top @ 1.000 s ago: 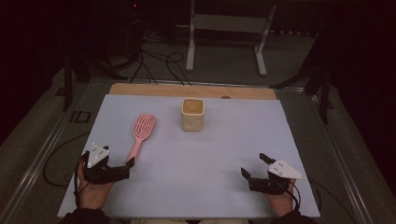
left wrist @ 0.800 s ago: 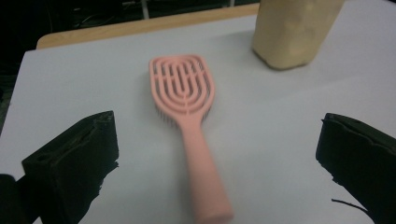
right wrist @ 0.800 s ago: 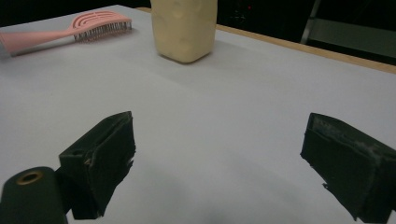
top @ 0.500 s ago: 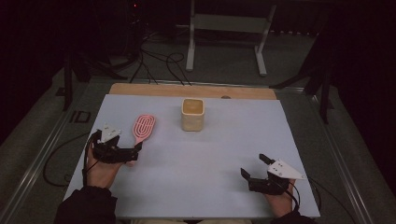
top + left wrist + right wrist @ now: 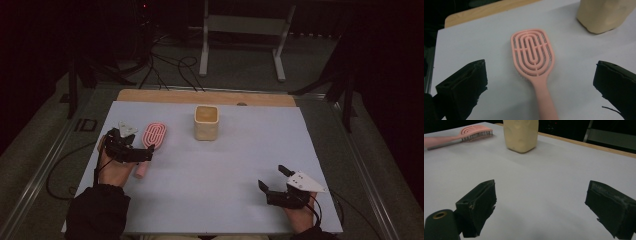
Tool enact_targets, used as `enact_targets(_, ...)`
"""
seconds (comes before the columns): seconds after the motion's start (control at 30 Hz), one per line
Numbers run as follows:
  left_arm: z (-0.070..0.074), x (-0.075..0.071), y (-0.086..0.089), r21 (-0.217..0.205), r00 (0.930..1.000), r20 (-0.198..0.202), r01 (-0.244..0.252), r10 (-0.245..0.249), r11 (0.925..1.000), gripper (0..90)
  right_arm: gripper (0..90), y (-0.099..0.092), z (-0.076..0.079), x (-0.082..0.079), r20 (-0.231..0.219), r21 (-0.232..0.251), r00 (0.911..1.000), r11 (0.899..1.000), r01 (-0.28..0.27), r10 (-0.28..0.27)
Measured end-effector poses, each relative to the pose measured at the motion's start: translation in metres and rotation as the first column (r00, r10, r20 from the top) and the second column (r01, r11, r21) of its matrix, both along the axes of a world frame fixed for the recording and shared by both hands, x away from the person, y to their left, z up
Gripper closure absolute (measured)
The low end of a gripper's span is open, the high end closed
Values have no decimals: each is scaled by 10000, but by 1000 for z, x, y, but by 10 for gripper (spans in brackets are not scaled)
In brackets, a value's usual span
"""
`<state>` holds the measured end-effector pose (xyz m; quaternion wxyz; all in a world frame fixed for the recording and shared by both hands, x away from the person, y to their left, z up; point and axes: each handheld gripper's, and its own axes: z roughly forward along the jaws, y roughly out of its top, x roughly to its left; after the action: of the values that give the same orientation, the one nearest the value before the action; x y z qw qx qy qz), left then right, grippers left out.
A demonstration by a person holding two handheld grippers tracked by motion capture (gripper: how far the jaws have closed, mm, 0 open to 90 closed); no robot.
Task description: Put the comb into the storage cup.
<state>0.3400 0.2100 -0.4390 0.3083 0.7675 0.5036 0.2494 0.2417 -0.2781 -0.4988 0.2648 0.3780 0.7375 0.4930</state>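
One pink plastic vented hairbrush (image 5: 533, 53) lies betw. our wide-open, empty left gripper (image 5: 541, 82) jaws; one beige cup (image 5: 206, 122); right gripper (image 5: 274, 179) open, empty.

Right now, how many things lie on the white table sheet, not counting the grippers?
2. A pink hairbrush lies at the left, right by the open left gripper. A cream square container stands at the far middle. Nothing else shows on the sheet.

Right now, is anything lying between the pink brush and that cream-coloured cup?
No. In the high view, the stretch between the pink brush and the cream cup is bare table.
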Motion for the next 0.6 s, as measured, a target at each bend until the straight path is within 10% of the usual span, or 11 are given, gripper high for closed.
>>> enact_targets(0.6,-22,34,-15,826,9811,-1899,-222,376,9963,0,95,-2,0,-2,6,-8,10000,10000,99,-99)
